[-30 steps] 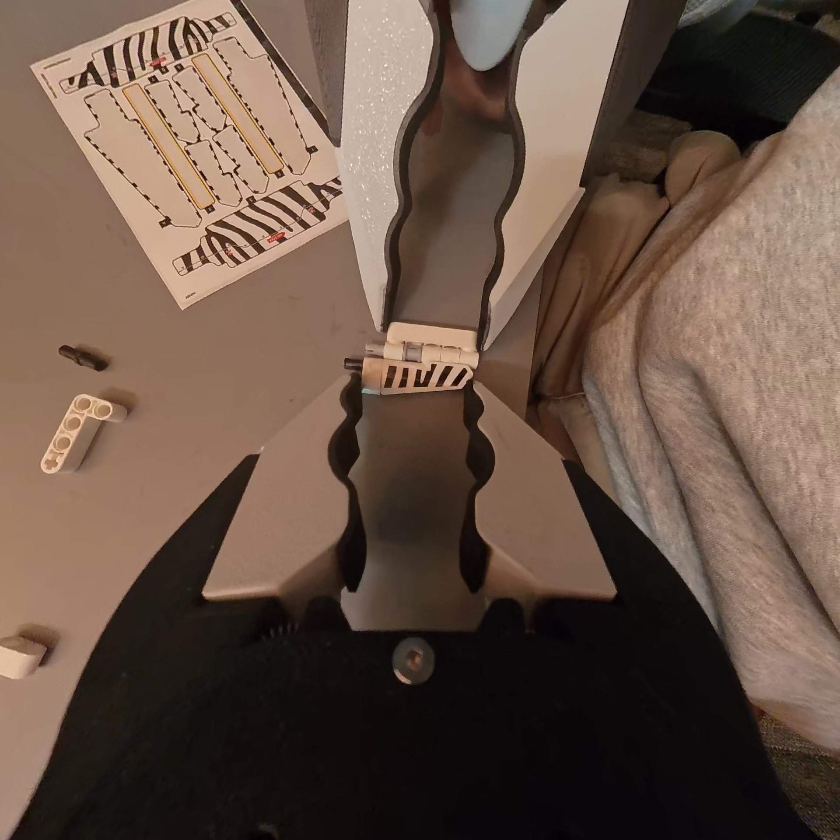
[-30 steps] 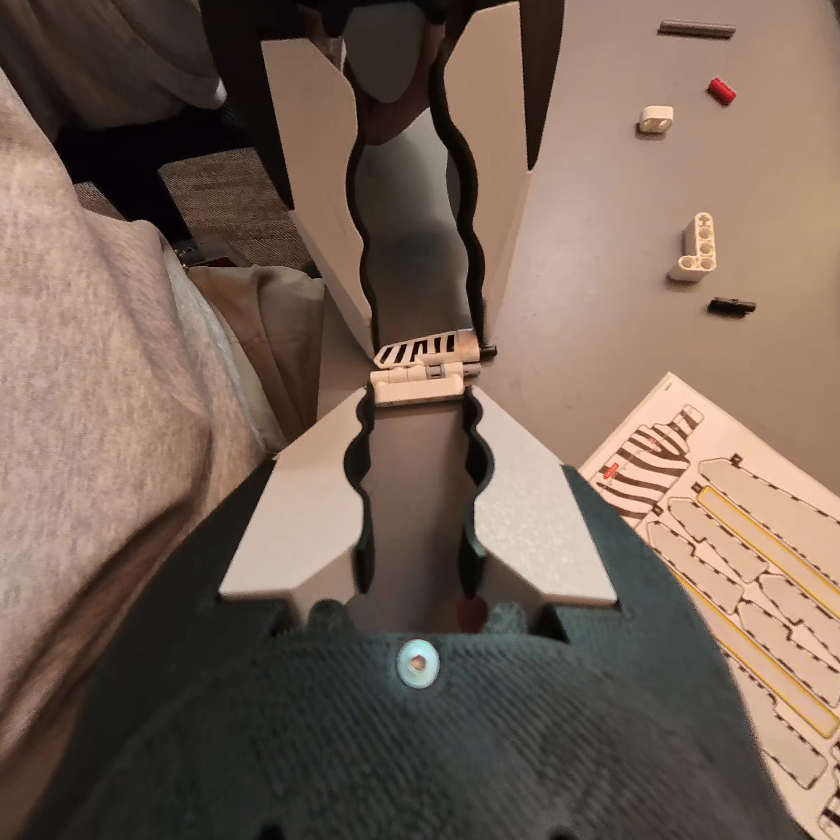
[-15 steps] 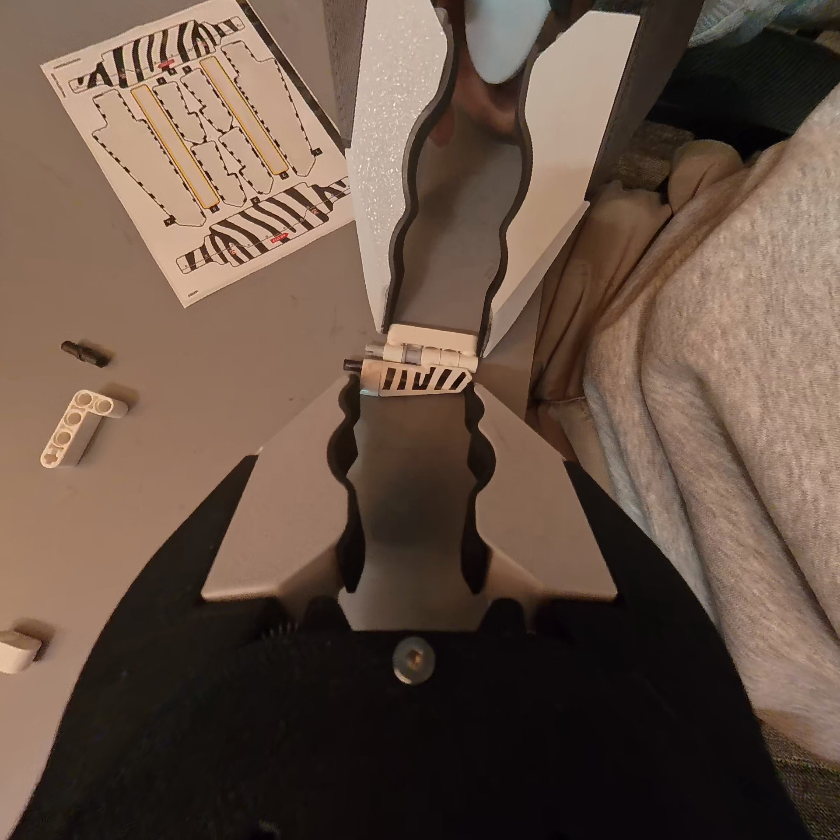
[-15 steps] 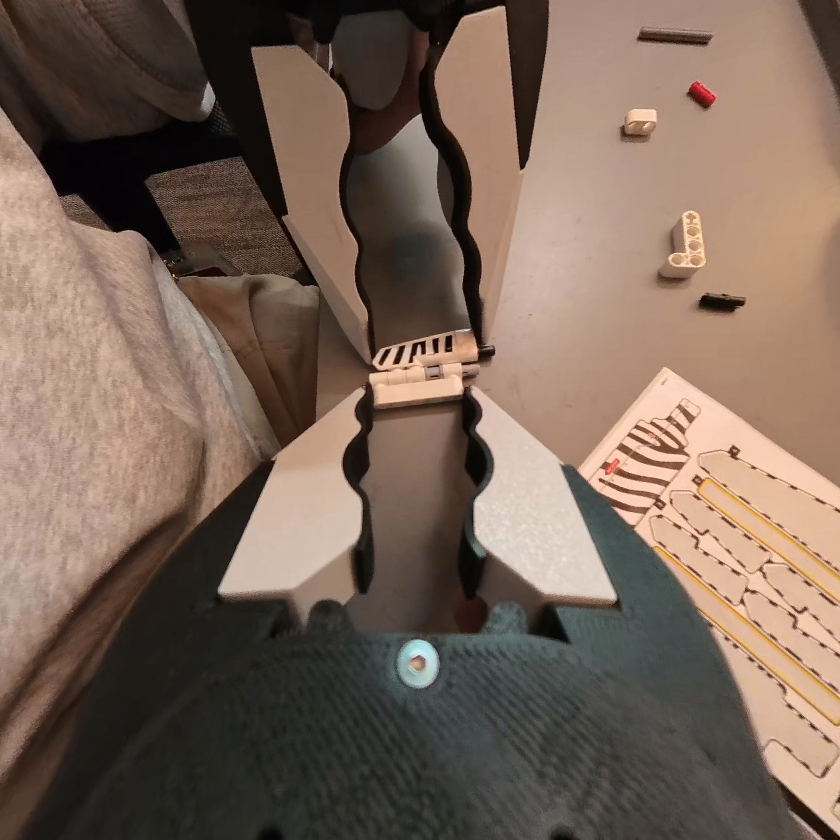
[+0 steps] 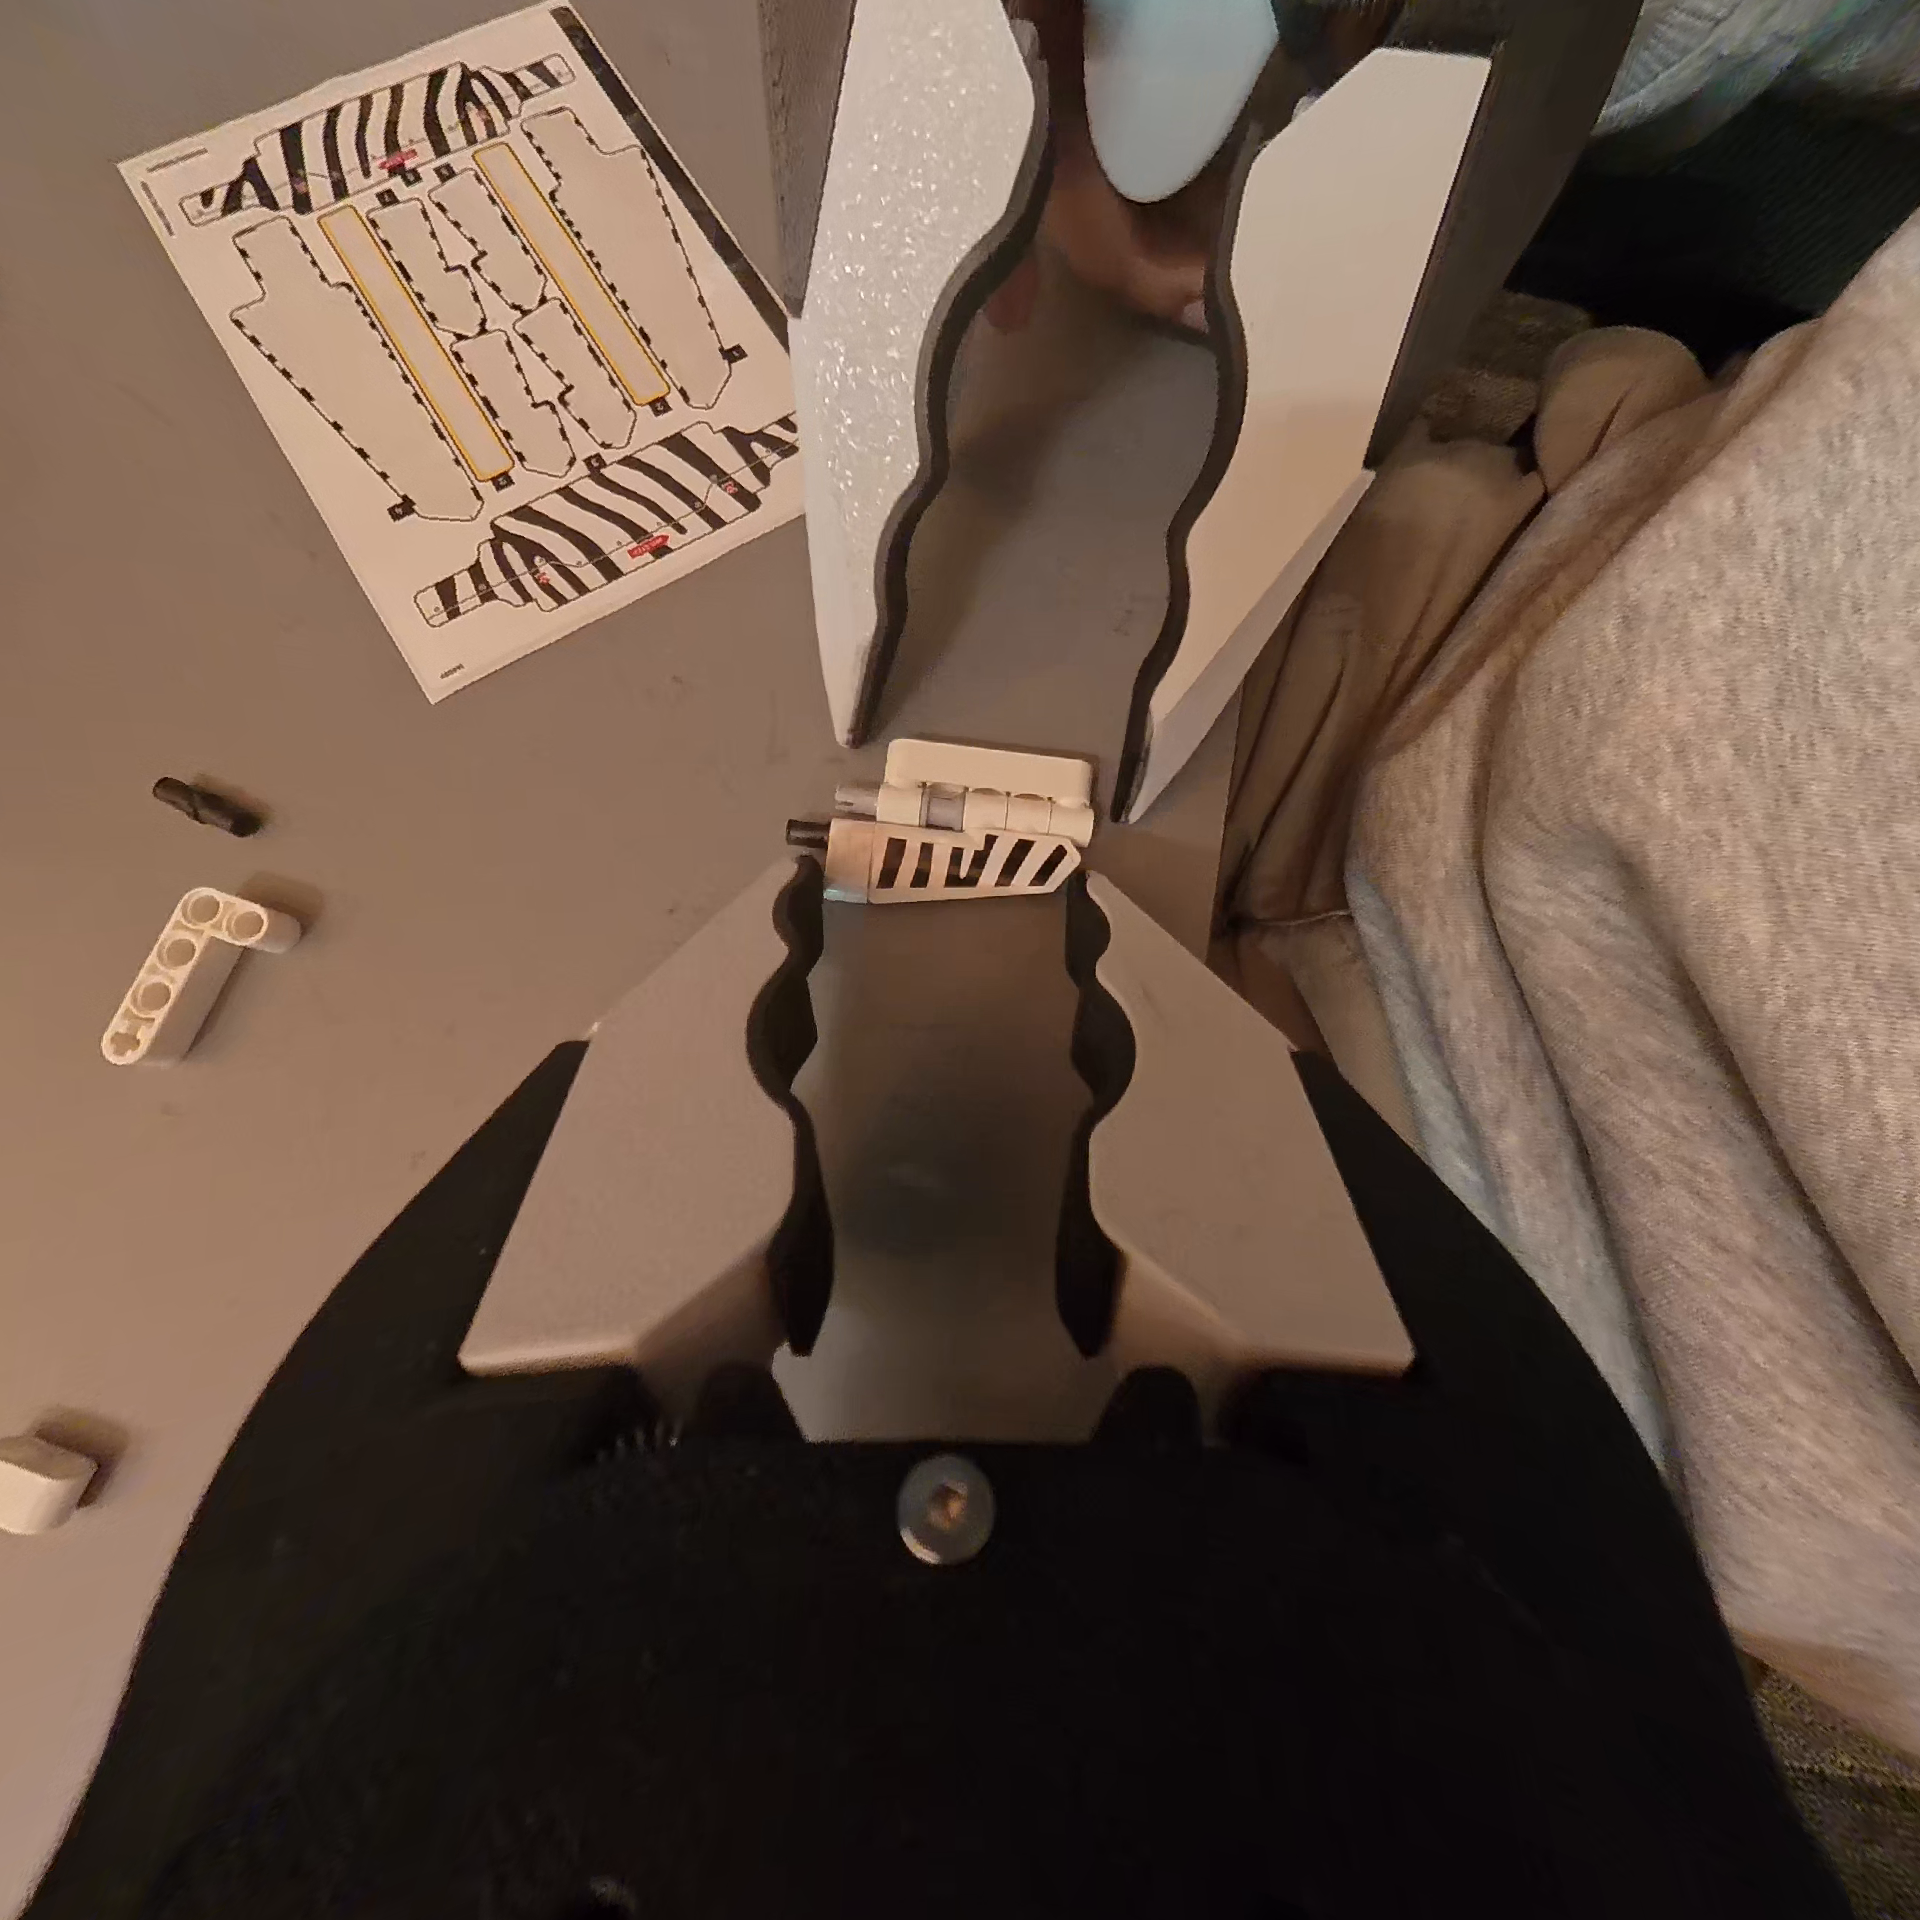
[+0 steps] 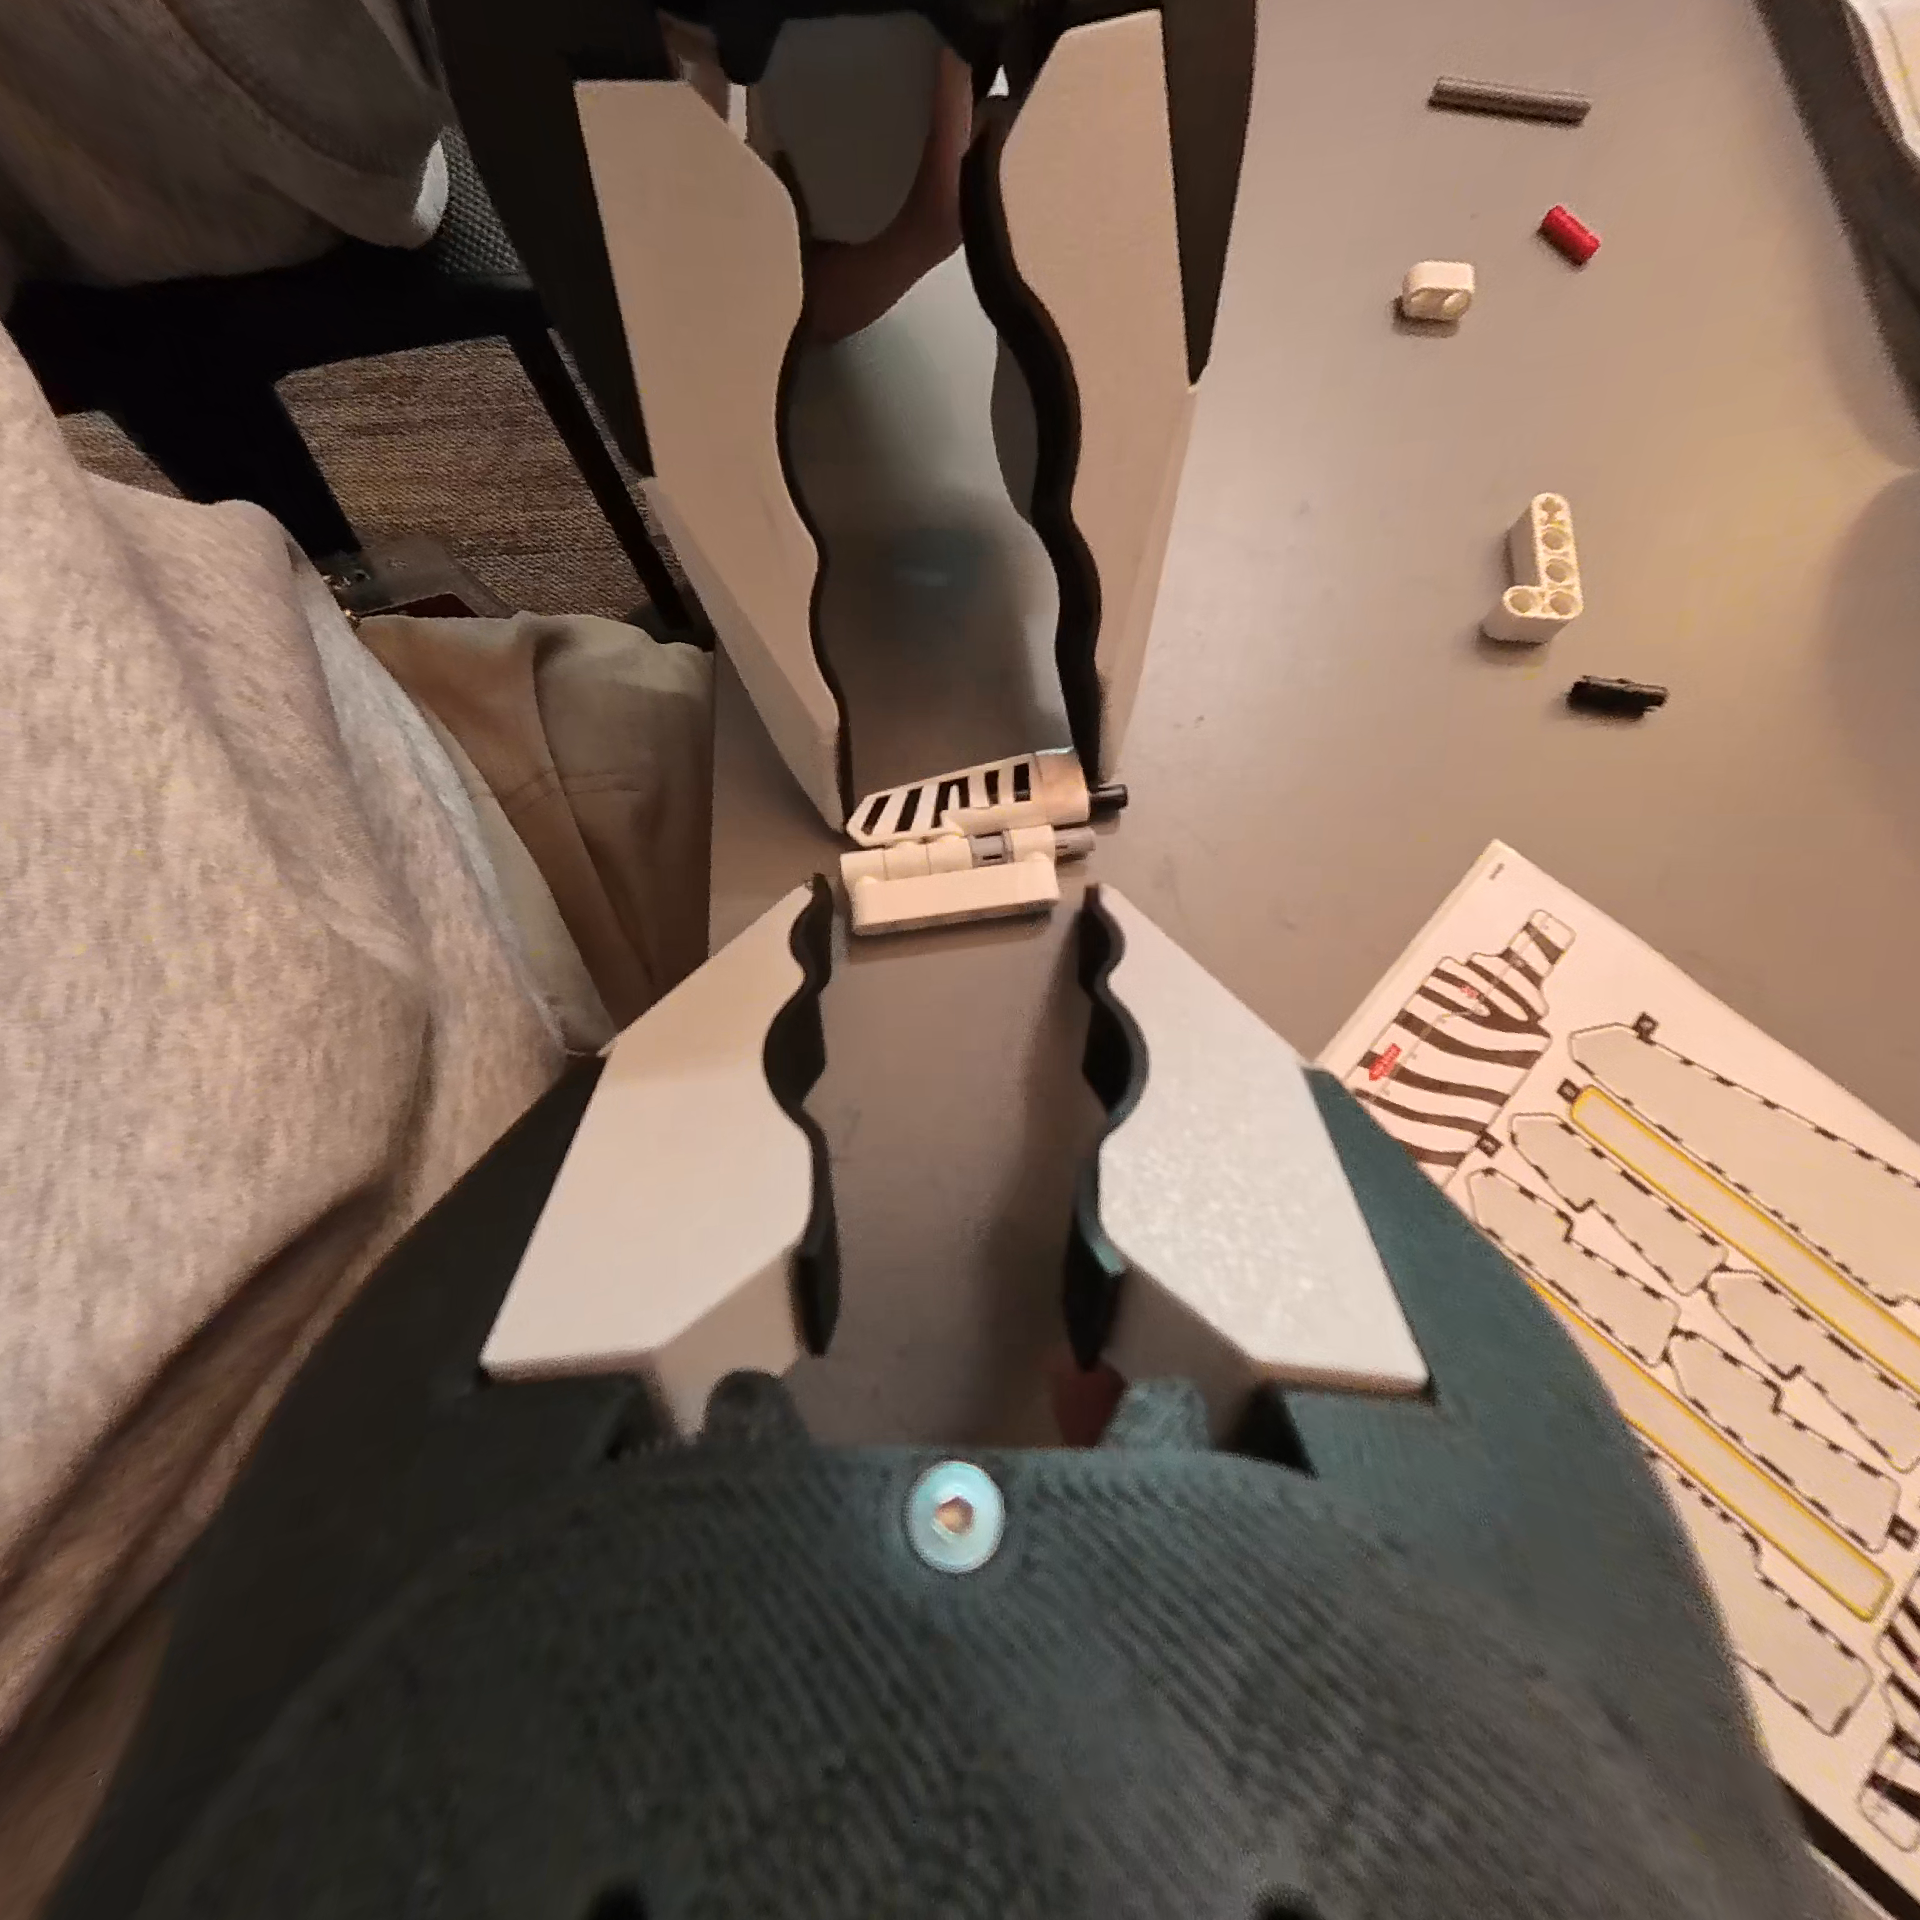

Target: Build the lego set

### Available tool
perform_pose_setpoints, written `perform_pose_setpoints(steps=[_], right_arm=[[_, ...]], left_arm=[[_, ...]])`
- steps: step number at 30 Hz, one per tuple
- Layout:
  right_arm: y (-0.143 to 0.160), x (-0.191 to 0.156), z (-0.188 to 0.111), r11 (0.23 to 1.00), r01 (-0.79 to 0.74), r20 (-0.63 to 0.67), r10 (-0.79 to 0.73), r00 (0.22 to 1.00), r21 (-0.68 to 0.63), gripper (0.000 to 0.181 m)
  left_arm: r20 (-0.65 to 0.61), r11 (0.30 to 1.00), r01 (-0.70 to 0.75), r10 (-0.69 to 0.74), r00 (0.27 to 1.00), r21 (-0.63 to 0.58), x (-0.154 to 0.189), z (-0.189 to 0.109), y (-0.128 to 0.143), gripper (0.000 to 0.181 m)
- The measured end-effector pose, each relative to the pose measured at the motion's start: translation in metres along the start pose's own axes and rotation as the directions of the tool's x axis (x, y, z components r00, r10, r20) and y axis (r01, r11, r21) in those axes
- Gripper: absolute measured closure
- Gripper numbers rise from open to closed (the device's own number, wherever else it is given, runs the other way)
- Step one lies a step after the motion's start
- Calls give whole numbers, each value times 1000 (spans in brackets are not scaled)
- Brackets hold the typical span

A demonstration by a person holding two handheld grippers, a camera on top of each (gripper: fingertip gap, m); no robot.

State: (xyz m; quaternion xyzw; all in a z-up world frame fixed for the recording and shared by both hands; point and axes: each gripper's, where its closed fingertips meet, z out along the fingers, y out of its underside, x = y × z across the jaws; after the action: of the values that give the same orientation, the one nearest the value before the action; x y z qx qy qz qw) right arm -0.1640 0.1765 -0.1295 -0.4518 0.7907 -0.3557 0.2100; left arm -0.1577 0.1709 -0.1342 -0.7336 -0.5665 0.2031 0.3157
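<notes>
A small Lego assembly hangs between my two grippers, which face each other tip to tip over the grey table (image 5: 520, 1039). It is a zebra-striped panel (image 5: 966, 868) joined to a white hinge-like piece (image 5: 987, 774), with a black pin sticking out of one end. My left gripper (image 5: 951, 883) is shut on the striped panel. My right gripper (image 6: 951, 904) is slightly open around the white piece (image 6: 951, 883), with a small gap at each fingertip. The striped panel (image 6: 945, 805) also shows in the right wrist view.
A zebra sticker sheet (image 5: 468, 343) lies flat on the table. A white L-shaped beam (image 5: 177, 977), a black pin (image 5: 203, 805) and a small white piece (image 5: 36, 1486) lie loose. A red piece (image 6: 1569, 231) and a dark axle (image 6: 1507, 102) lie farther off. A person's grey clothing (image 5: 1610, 831) borders the table edge. Only a small space, under 4 cm, lies between the two pairs of fingers.
My right gripper's fingers have spread a little and no longer press on the white piece. The left gripper still holds the striped panel. Both have drifted slightly over the table.
</notes>
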Motion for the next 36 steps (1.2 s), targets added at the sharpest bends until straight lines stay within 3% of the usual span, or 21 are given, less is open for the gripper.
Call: perform_pose_setpoints(steps=[17,21,24,27,30,36], right_arm=[[12,7,-13,1000,-25,-52,25,998,4,127],[-5,11,-42,980,-1,-124,26,992,201,134],[-24,27,-77,905,11,-218,91,972,425,130],[-32,39,-103,818,1,-244,169,955,575,124],[-36,41,-113,783,41,-276,170,946,621,125],[-36,38,-111,790,84,-314,142,939,608,120]], left_arm=[[64,1000,13,-13,998,-2,-12,-14,12,114],[103,980,11,-32,994,199,-15,-38,-9,113],[104,934,67,-110,988,350,-23,-53,-18,114],[91,917,103,-149,985,385,-26,-57,-20,115],[132,914,96,-159,978,394,-32,-57,-21,115],[201,929,51,-133,971,368,-34,-54,-20,116]])
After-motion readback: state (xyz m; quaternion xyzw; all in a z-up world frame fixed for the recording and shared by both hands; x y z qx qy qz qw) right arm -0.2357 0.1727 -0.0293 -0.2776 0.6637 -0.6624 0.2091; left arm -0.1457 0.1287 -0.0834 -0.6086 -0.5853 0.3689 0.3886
